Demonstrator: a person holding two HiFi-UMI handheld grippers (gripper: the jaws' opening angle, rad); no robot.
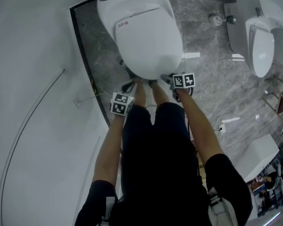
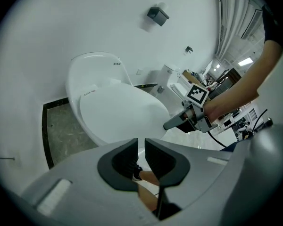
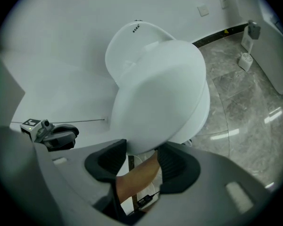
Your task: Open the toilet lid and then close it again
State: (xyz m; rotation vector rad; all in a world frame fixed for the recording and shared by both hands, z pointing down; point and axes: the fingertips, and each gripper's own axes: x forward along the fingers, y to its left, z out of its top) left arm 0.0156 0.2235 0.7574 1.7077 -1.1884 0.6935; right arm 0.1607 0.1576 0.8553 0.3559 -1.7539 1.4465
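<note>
A white toilet stands against the wall with its lid (image 1: 148, 41) down over the seat. Its front rim lies just ahead of both grippers. My left gripper (image 1: 129, 84) is at the front-left of the bowl, below the rim. In the left gripper view its jaws (image 2: 141, 142) stand a narrow gap apart with nothing between them. My right gripper (image 1: 166, 78) is at the front-right of the rim. In the right gripper view its jaws (image 3: 142, 147) are wide apart right under the lid's front edge (image 3: 151, 147), and the pads press on nothing.
The person's legs and shoes (image 1: 153, 95) stand between the grippers, close to the bowl. A curved white wall (image 1: 33, 79) with a thin cable runs on the left. Grey marble floor (image 1: 212, 55) lies to the right, with a second white toilet (image 1: 262, 41) beyond it.
</note>
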